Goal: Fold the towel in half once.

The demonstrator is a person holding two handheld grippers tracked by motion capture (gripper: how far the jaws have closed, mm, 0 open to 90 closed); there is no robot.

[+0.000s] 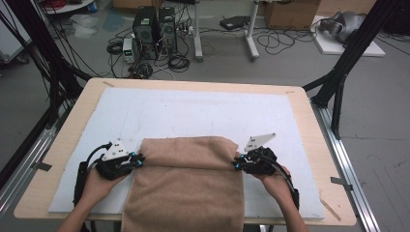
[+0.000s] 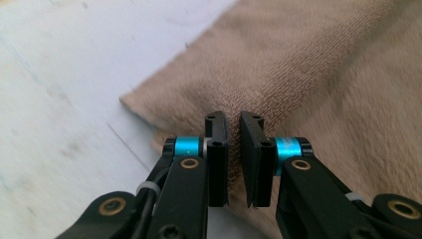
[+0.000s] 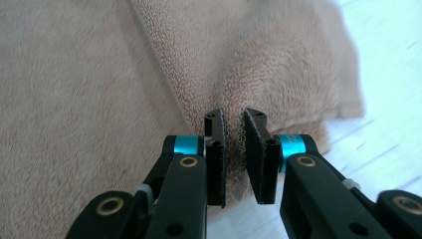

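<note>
A tan towel (image 1: 188, 179) lies on the white mat (image 1: 193, 111), its near part hanging over the table's front edge. A fold runs across it level with both grippers. My left gripper (image 1: 141, 160) is at the towel's left edge, with its jaws shut on a pinch of fabric, as the left gripper view shows (image 2: 234, 124). My right gripper (image 1: 237, 163) is at the towel's right edge, and a ridge of the terry cloth (image 3: 74, 99) is pressed between its pads (image 3: 235, 122). A hand holds each gripper from the near side.
The mat covers most of a light wooden table (image 1: 67, 140). Black frame struts (image 1: 348, 53) stand at the back corners, and a metal rail (image 1: 348, 159) runs along the right side. Computer towers (image 1: 154, 31) and cables lie on the floor beyond.
</note>
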